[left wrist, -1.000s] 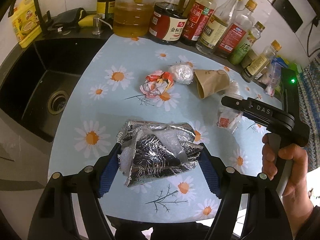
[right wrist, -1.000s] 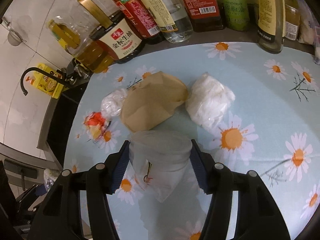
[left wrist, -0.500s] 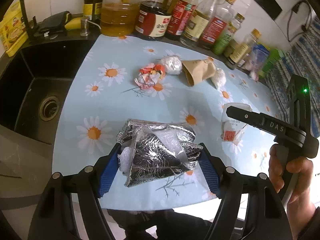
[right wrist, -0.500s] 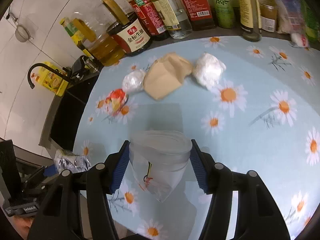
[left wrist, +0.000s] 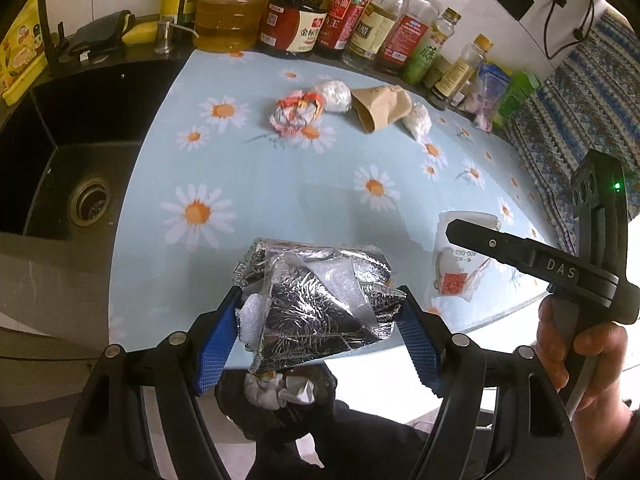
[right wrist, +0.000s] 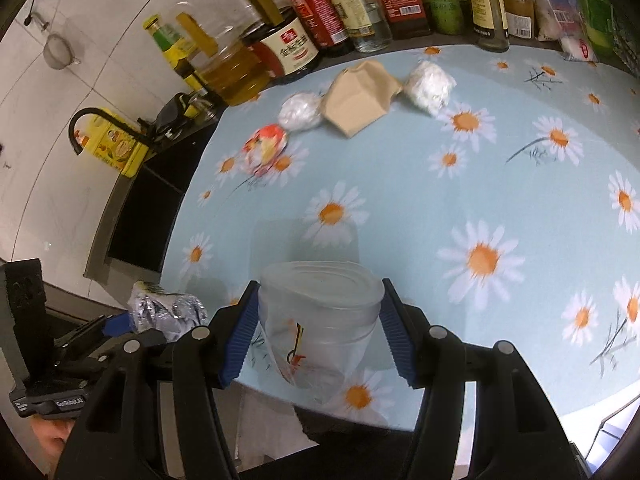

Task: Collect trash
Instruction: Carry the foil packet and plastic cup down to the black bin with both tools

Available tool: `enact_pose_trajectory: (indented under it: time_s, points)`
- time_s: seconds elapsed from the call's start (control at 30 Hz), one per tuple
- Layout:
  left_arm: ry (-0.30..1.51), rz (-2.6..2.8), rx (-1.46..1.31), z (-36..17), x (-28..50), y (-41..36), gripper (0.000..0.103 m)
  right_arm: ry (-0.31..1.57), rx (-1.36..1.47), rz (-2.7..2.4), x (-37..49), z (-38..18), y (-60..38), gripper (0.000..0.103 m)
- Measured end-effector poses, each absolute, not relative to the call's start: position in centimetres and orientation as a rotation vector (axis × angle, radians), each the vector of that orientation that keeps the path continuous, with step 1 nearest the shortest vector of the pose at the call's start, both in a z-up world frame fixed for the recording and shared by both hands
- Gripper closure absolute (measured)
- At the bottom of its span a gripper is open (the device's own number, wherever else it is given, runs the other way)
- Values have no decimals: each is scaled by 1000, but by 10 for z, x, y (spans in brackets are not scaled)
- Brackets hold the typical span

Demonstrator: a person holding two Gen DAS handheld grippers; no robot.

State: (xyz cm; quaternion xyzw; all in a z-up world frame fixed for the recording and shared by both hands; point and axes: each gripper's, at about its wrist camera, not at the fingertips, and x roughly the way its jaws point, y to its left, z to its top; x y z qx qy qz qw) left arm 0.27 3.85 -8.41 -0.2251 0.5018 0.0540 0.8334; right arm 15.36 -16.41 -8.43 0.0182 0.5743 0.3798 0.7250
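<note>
Jaws of left gripper point(left wrist: 318, 330) pinched crumpled foil wrapper point(left wrist: 316, 300); right gripper point(right wrist: 320, 330) clamped clear plastic cup point(right wrist: 318, 320) by its rim. Both looked light and crushable.

A foil packet point(left wrist: 316, 300) sits between the left gripper's fingers point(left wrist: 218, 344), over the near edge of the worktop point(left wrist: 304, 200). A plastic cup point(right wrist: 320, 320) sits between the right gripper's fingers point(right wrist: 394, 332). Far ahead of both, a crumpled wrapper point(left wrist: 296, 114), a paper bag point(left wrist: 380, 108) and a wad point(left wrist: 418, 122) lie in a row before the bottles point(left wrist: 360, 20). The sink point(left wrist: 76, 168) lies left of the left fingers.
</note>
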Motion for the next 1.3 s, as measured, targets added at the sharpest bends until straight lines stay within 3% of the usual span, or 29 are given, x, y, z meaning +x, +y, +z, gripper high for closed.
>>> enact_pose_trajectory:
  time_s: [0.53, 1.3]
  points:
    - [1106, 26, -470, -99, -49, 27, 30, 1273, 37, 894, 77, -86, -170, 44]
    - [1252, 10, -516, -158, -99, 15, 30, 1394, -5, 878, 21, -135, -179, 44]
